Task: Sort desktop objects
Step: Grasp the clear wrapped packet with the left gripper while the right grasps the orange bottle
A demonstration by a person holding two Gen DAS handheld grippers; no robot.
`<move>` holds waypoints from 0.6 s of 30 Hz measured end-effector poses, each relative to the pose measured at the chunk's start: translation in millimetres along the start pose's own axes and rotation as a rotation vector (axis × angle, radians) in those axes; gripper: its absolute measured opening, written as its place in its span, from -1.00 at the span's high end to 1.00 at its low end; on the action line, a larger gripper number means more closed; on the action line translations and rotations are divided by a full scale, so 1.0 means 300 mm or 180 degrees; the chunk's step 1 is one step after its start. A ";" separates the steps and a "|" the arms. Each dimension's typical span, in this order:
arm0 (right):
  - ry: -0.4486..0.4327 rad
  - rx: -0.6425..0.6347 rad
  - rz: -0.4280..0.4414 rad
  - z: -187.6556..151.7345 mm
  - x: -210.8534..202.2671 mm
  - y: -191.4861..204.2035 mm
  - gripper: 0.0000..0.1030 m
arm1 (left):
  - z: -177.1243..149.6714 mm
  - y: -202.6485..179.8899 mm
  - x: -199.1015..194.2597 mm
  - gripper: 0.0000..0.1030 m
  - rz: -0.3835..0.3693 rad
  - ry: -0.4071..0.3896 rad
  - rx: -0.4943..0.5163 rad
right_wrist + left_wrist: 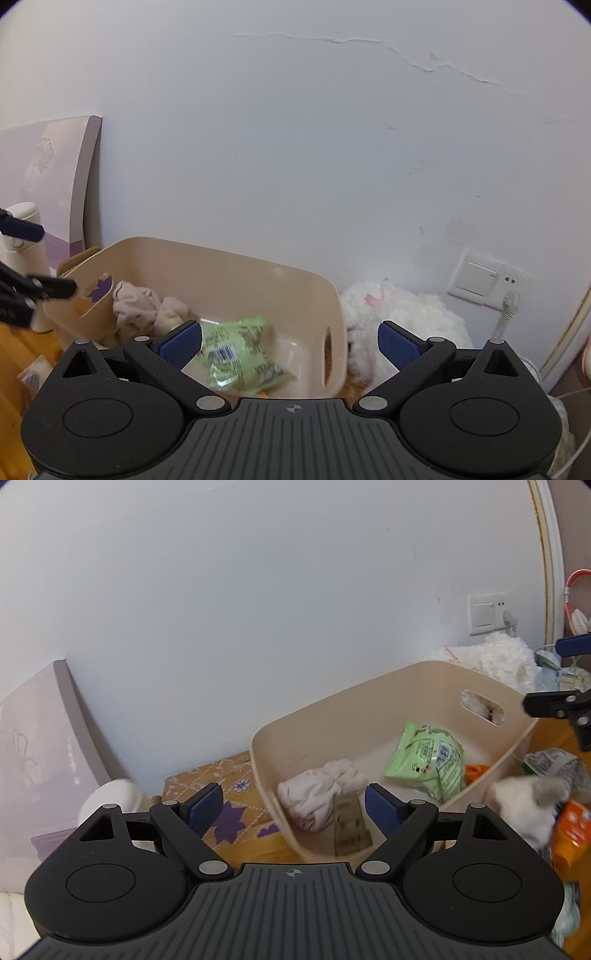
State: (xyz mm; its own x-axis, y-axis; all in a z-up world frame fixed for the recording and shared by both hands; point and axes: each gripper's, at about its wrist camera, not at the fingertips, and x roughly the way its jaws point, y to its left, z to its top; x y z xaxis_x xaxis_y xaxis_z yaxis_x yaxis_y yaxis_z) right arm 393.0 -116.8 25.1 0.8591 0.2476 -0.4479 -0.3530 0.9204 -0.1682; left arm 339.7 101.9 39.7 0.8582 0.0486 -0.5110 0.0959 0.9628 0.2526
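Observation:
A beige plastic bin (369, 694) stands on the wooden desk against the wall; it also shows in the right wrist view (221, 266). Inside lie a green snack packet (428, 760) (240, 354), a crumpled pale cloth (317, 797) (144, 306), a tan packet (349, 823) and something orange (476, 771). My left gripper (293, 808) is open and empty, held over the bin's near left corner. My right gripper (290, 343) is open and empty above the bin's near side, over the green packet. Its fingers (554, 703) show at the right edge of the left wrist view.
Right of the bin lie a white cloth (524, 808), a grey-white packet (554, 764) and an orange packet (570, 834). A white plush toy (399, 325) sits behind the bin below a wall socket (487, 280). A patterned box (221, 790) and a cream bottle (22, 236) stand to the left.

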 end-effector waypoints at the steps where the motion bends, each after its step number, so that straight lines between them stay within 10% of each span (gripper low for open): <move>1: -0.0005 -0.0008 0.0003 -0.011 -0.019 -0.008 -1.00 | -0.012 0.014 -0.017 -0.67 -0.0017 0.0007 0.0009; 18: 0.0358 -0.0306 -0.0101 -0.294 -0.231 -0.001 -1.00 | -0.296 0.054 -0.014 -0.68 -0.0257 0.0480 0.0900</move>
State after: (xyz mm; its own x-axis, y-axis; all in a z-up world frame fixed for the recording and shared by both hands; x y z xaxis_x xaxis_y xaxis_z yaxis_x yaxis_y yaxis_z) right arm 300.8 -161.0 -21.2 0.8253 0.1785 -0.5358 -0.3649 0.8927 -0.2646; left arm 292.7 140.8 -27.1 0.7598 0.0341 -0.6492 0.3149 0.8543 0.4135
